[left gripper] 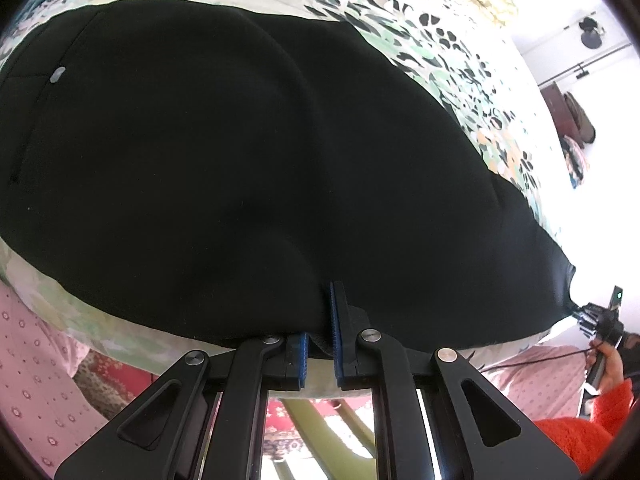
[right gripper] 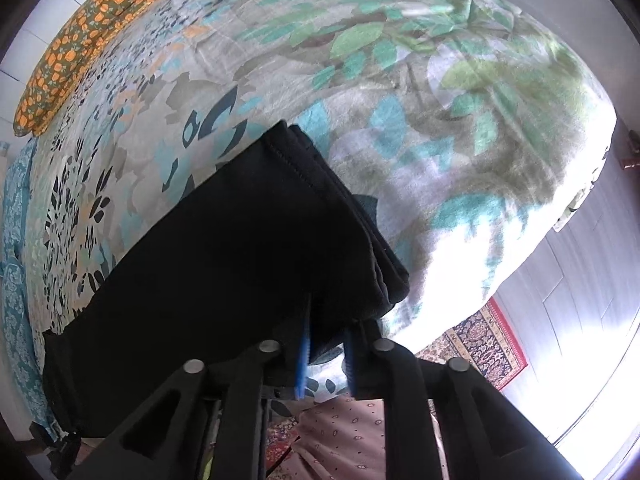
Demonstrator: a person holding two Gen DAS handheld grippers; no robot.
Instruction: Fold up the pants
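Black pants [left gripper: 224, 152] are spread across a bed [left gripper: 460, 64] covered with a leaf-patterned blanket [right gripper: 420, 92]. In the left wrist view the cloth fills most of the frame, its near edge hanging at the bed's side, and a small pale oval tag or button [left gripper: 58, 74] is seen on it beside a dark seam at far left.

The left gripper [left gripper: 320, 344] is closed onto the near edge of the pants: the blue-padded fingers [left gripper: 334, 320] are drawn almost together, with a thin fold of black cloth pinched between them. The upper part of the left finger is hidden under the cloth.

At the far right of that view the pants taper to a corner, which is met by the right gripper [left gripper: 582, 316], held in the person's hand [left gripper: 608, 364] below an orange fuzzy sleeve [left gripper: 580, 436].

In the right wrist view the right gripper [right gripper: 326, 360] is seen narrowed on the stacked leg ends, whose stitched hems [right gripper: 304, 172] lie layered on the blanket. Black cloth is caught between the blue pads [right gripper: 303, 360], with the fingers close but not touching.

An orange-flowered pillow [right gripper: 76, 48] lies at the bed's far corner. A patterned rug [right gripper: 484, 344] is seen on the floor beside the bed.
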